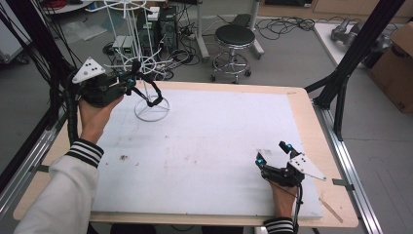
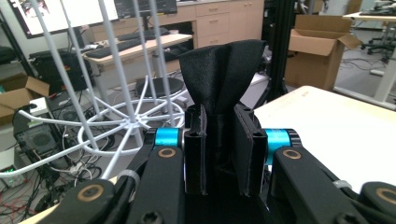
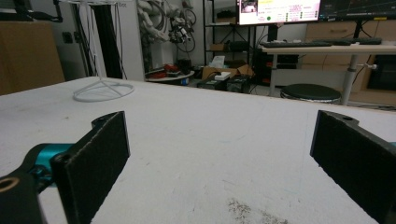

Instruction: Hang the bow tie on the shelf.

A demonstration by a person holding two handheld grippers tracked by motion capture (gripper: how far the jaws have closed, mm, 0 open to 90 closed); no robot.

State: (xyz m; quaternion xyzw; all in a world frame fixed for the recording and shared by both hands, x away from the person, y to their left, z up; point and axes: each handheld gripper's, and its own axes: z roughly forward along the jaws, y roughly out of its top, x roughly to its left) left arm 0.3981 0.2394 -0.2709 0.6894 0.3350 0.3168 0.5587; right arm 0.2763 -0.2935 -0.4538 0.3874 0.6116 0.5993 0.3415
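Left gripper (image 1: 130, 80) is up at the far left corner of the table (image 1: 311, 126), right against the white wire rack (image 1: 146, 63). Jaws are clamped on a black fabric strap (image 2: 222, 70). In the left gripper view the fabric is pinched between the two pads and fans out above them. In the high view I see the strap (image 1: 152, 95) trailing from the jaws as a thin dark loop, hanging down over the rack's round base ring (image 1: 152, 109). Can't tell whether the loop is hooked on any of the rack's arms or just hanging beside the centre pole. The rack's spoked tier (image 2: 126, 123) sits just left of the jaws in the left gripper view, close but not touching the pads.

Right gripper (image 1: 273, 157) is near the front right of the white mat (image 1: 204, 146), well apart from the rack. Its hand (image 1: 282, 197) rests low at the table edge. Jaws are spread wide with nothing between them. The right gripper view shows both pads (image 3: 93, 161) far apart over bare mat, and the rack base (image 3: 102, 91) far off at the upper left.

Some dark specks (image 3: 243, 210) lie on the mat just ahead of the right jaws.
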